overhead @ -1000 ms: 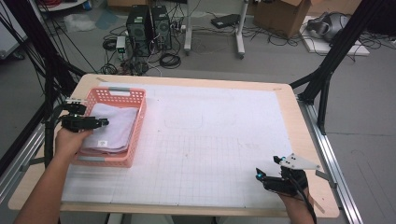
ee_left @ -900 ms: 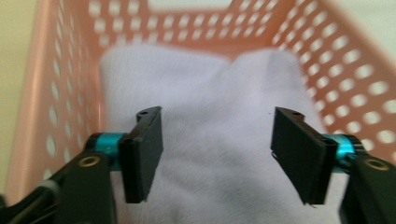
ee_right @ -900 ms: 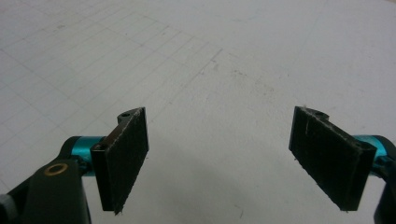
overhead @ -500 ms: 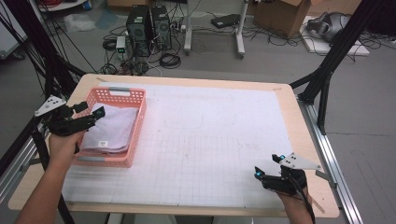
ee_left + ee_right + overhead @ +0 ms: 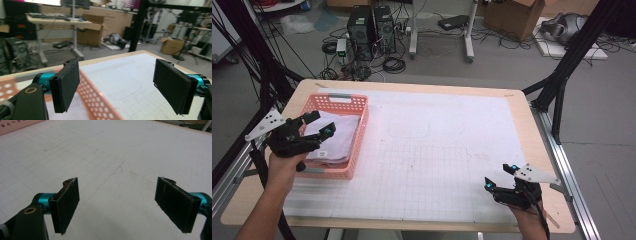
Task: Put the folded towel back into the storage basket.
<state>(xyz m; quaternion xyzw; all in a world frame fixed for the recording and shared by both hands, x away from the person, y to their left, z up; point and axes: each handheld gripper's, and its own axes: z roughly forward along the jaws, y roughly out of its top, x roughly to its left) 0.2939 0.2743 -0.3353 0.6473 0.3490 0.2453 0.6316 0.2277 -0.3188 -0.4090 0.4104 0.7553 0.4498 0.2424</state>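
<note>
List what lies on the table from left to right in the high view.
Left claw → pink basket holding folded cloth → bare white gridded mat → right claw.

High view: looks forward and down over the whole desk (image 5: 422,150) from above.
Left claw view: close, low, facing across the pink basket (image 5: 100,100) toward the room.
Right claw view: close, angled down at the desk's white mat (image 5: 120,157).
Shared: mat, basket edge.

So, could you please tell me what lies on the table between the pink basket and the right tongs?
Nothing: in the high view, only bare white gridded mat stretches from the pink basket to the right tongs.
</note>
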